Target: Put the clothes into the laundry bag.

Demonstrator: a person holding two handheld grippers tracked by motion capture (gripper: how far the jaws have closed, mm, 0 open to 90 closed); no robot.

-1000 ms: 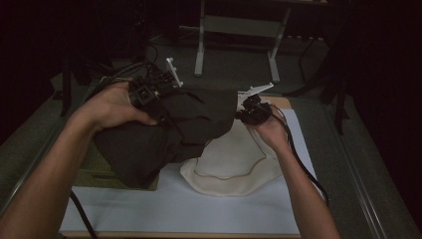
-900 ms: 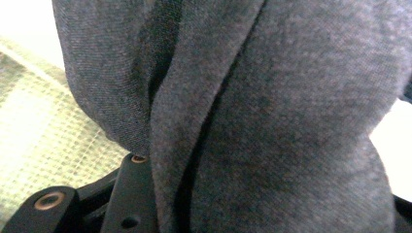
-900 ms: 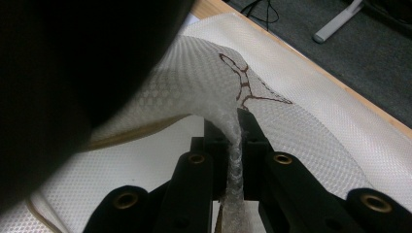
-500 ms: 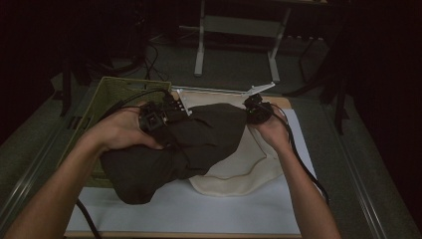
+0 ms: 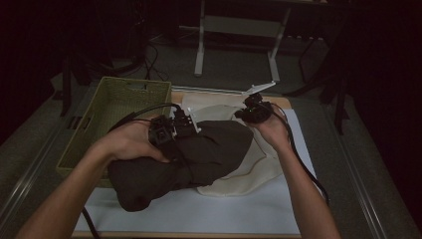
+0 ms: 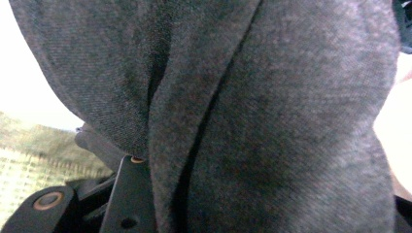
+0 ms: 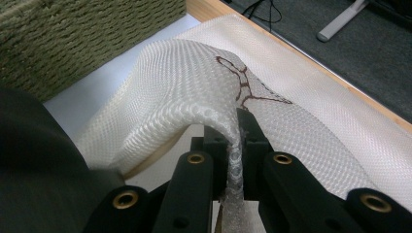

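At the bench's left edge we see a green woven basket [image 5: 130,102], its far wall toward the back. Just right of it, our left claw [image 5: 185,124] sits on top of a dark grey cloth [image 5: 199,154] bunched across the middle of the white bench top [image 5: 239,211]; in the left gripper view that cloth drapes over the jaws, so we cannot tell how they stand. Under the dark cloth lies a cream mesh cloth [image 7: 311,107] reaching the far right corner, where our right claw [image 7: 236,141] is clamped narrow on a raised fold of it
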